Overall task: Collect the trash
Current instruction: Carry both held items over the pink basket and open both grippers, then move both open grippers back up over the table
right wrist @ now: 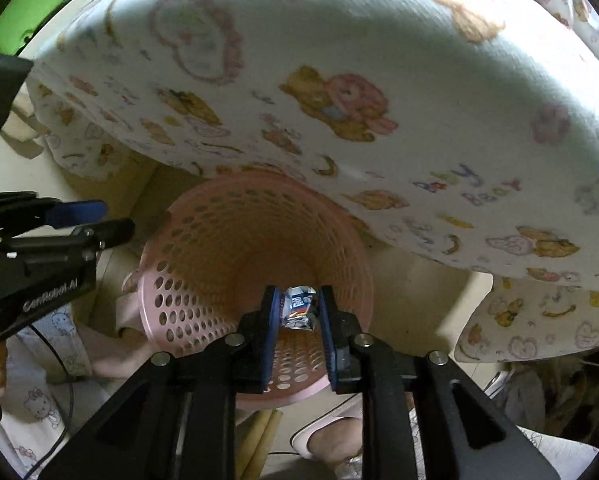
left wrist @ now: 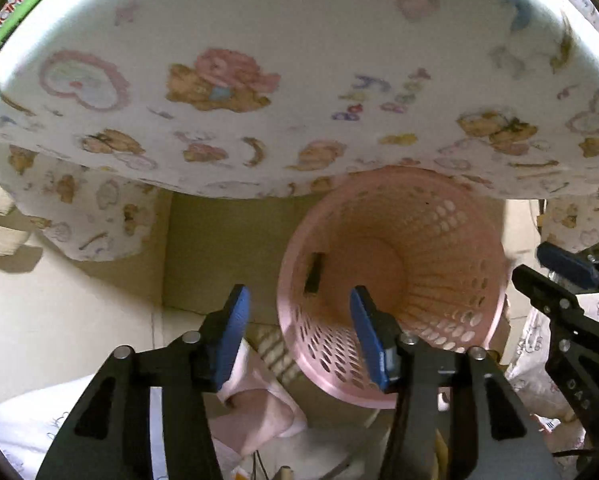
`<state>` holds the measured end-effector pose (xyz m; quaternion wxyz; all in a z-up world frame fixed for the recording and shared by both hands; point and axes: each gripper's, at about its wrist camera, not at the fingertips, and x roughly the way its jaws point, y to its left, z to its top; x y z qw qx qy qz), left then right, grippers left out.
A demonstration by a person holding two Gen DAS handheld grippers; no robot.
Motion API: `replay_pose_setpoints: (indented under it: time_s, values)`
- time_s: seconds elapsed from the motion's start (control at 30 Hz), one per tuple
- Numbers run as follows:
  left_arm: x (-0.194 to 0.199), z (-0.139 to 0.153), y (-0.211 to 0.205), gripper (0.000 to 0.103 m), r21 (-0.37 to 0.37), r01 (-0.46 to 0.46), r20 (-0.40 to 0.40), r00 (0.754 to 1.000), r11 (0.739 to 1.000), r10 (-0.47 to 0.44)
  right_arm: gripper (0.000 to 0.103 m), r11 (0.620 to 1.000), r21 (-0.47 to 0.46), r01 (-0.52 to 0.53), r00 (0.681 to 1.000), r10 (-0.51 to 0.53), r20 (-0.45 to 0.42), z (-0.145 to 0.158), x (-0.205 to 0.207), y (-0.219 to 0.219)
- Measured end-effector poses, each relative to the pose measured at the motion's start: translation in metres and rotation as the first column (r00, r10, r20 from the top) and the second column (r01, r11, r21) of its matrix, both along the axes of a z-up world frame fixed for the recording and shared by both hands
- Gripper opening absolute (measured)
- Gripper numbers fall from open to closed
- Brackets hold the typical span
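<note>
A pink perforated basket [left wrist: 439,264] stands on the floor beside a round table, its inside bare in the left wrist view. My left gripper [left wrist: 299,316] is open and empty, hovering over the basket's near left rim. My right gripper [right wrist: 298,312] is shut on a crumpled silver and blue wrapper [right wrist: 298,307], held above the basket's opening [right wrist: 239,248]. The right gripper also shows at the right edge of the left wrist view [left wrist: 555,276], and the left gripper at the left of the right wrist view [right wrist: 87,220].
A round table with a teddy-bear print cloth [left wrist: 299,80] overhangs the basket's far side. The person's feet in pink slippers [left wrist: 255,412] stand by the basket on the pale tiled floor [left wrist: 59,312]. A cable lies near the feet.
</note>
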<state>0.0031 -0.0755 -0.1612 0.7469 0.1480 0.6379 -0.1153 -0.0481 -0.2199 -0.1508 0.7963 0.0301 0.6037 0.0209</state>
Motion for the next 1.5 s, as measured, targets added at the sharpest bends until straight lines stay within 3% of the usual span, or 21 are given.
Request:
replay_pose_setpoints:
  time_s: [0.13,0.43,0.57,0.67,0.9,1.03,1.17,1.37,1.5]
  values:
    - [0.002,0.006,0.008,0.056,0.002,-0.009,0.015,1.000,1.000,0.009,0.047,1.000,0.006,0.015,1.000,-0.015,0.019,0.004,0.001,-0.004]
    - [0.006,0.030,0.021,0.058,-0.031,-0.042,0.076,0.996,0.999,0.045,0.048,0.999,0.008,0.038,0.997,-0.038,0.065,0.020,-0.001,-0.008]
    - [0.002,0.053,0.023,0.059,-0.053,-0.037,0.142,0.989,0.998,0.044,0.049,0.998,0.031,0.049,0.992,-0.052,0.116,0.036,-0.004,-0.012]
    - [-0.001,0.077,0.028,0.062,-0.039,-0.029,0.242,0.970,0.999,0.038,0.058,0.998,-0.011,0.057,0.981,-0.054,0.187,0.049,-0.007,-0.011]
    - [-0.005,0.109,0.043,0.063,-0.138,-0.054,0.315,0.944,0.989,0.095,0.058,0.999,-0.020,0.049,0.950,-0.041,0.309,0.079,-0.017,-0.006]
    - [-0.010,0.121,0.042,0.063,-0.160,-0.063,0.349,0.930,0.985,0.116,0.058,0.992,-0.051,0.114,0.914,-0.084,0.397,0.095,-0.023,-0.009]
    - [-0.012,0.130,0.043,0.064,-0.172,-0.080,0.386,0.912,0.982,0.142,0.058,0.991,0.032,0.134,0.909,-0.135,0.394,0.103,-0.022,-0.022]
    - [-0.008,0.143,0.049,0.066,-0.198,-0.100,0.418,0.891,0.975,0.177,0.058,0.995,0.019,0.100,0.898,-0.099,0.428,0.114,-0.035,-0.016]
    - [0.000,0.150,0.047,0.066,-0.178,-0.121,0.443,0.876,0.977,0.189,0.058,0.994,0.004,0.109,0.869,-0.097,0.485,0.128,-0.040,-0.016]
